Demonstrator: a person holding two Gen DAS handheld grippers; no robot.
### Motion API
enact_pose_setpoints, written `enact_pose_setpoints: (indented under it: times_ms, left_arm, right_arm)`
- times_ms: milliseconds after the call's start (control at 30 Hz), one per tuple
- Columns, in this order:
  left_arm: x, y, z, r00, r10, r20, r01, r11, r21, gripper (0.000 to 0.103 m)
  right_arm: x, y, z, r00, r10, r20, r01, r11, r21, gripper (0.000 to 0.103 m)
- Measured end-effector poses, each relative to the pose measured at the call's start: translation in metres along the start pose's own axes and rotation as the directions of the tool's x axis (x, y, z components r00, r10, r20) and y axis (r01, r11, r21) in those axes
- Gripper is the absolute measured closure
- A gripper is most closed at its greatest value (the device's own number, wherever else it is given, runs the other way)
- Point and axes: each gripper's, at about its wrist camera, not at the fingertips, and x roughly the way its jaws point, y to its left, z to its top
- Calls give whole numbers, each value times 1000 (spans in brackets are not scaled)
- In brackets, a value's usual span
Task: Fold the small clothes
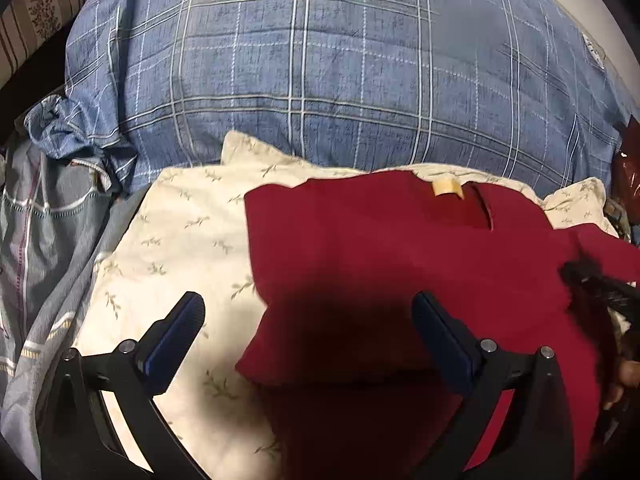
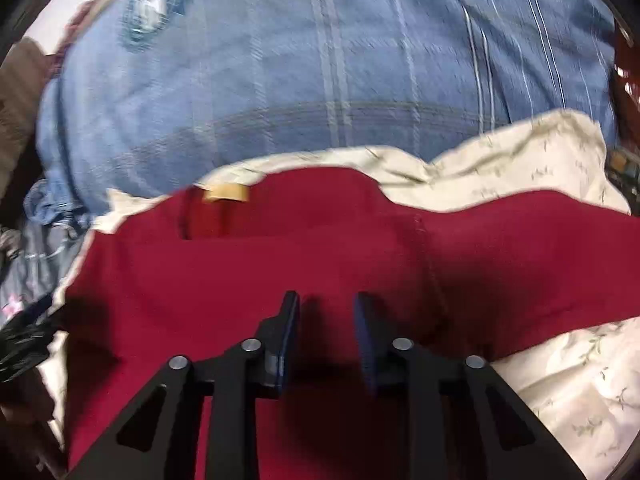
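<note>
A dark red garment (image 1: 380,248) lies spread on a cream floral cloth (image 1: 180,220), with a tan neck label (image 1: 446,189) at its far edge. My left gripper (image 1: 308,304) hovers open wide over the garment's left edge, with nothing between its fingers. In the right wrist view the same red garment (image 2: 280,260) and label (image 2: 226,193) fill the middle. My right gripper (image 2: 327,298) stands low over it with its jaws a narrow gap apart. I see no fold pinched between the pads. The view is blurred.
Blue plaid bedding (image 1: 320,80) bulges behind the cream cloth (image 2: 520,168). Grey striped fabric (image 1: 36,220) is bunched at the left. A glossy dark red object (image 1: 628,160) sits at the right edge. A person's hand (image 1: 622,380) shows at the lower right.
</note>
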Motion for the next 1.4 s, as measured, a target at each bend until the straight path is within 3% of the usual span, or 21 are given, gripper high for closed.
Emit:
enact_pose_setpoints:
  times_ms: [200, 333, 400, 467, 500, 533, 633, 733, 867, 967, 1000, 1033, 1067, 1133, 1267, 1333, 1400]
  left_arm:
    - [37, -11, -9, 990, 53, -129, -42, 996, 84, 0]
    - [40, -7, -12, 990, 28, -136, -22, 999, 50, 0]
    - [39, -8, -15, 991, 34, -128, -27, 998, 53, 0]
    - [38, -8, -16, 991, 36, -126, -30, 998, 55, 0]
    - [38, -8, -16, 991, 35, -127, -29, 998, 53, 0]
    - [39, -7, -17, 991, 32, -130, -26, 998, 51, 0]
    - [41, -6, -17, 991, 24, -135, -19, 999, 41, 0]
    - [41, -7, -17, 990, 28, -135, -22, 999, 41, 0]
    - [41, -9, -17, 991, 38, -131, -32, 998, 50, 0]
    - [44, -7, -16, 990, 29, -139, -23, 999, 44, 0]
    - [45, -7, -16, 990, 24, -142, -19, 999, 40, 0]
    - [46, -6, -15, 989, 21, -144, -15, 999, 38, 0]
    - [47, -5, -15, 989, 17, -146, -12, 999, 35, 0]
    - [47, -3, -14, 989, 7, -150, -3, 1000, 26, 0]
    - [32, 8, -8, 993, -19, -120, 17, 1000, -20, 0]
    - [12, 19, 1, 998, -31, -48, 28, 998, -62, 0]
    - [-6, 29, 10, 999, -37, -6, 37, 995, -90, 0]
  right_arm:
    - [-9, -7, -8, 999, 42, 16, -42, 998, 38, 71]
    - [-2, -11, -12, 998, 60, -19, -59, 998, 26, 69]
    - [-19, -20, -10, 995, 103, -5, -102, 992, 75, 68]
    - [-48, -38, -10, 991, 126, 51, -132, 982, 135, 52]
    - [-61, -46, -11, 990, 115, 82, -126, 980, 154, 38]
    - [-75, -58, -13, 990, 86, 116, -106, 979, 173, 32]
    - [-108, -103, -21, 985, -43, 169, 1, 971, 238, 31]
    - [-127, -160, -25, 975, -151, 164, 84, 930, 359, 29]
    - [-121, -225, -26, 972, -182, 148, 76, 841, 536, 29]
    - [-111, -256, -22, 959, -222, 176, 74, 794, 603, 36]
    - [-111, -261, -20, 953, -244, 180, 88, 789, 608, 56]
    - [-112, -262, -15, 948, -259, 185, 97, 789, 607, 83]
    - [-114, -260, -9, 946, -259, 197, 94, 796, 598, 91]
    - [-125, -242, 7, 942, -216, 256, 43, 836, 547, 94]
    - [-152, -150, 39, 933, 15, 359, -118, 956, 268, 96]
    - [-154, -94, 45, 928, 133, 348, -183, 976, 114, 96]
    - [-143, -38, 45, 924, 225, 309, -233, 972, -11, 96]
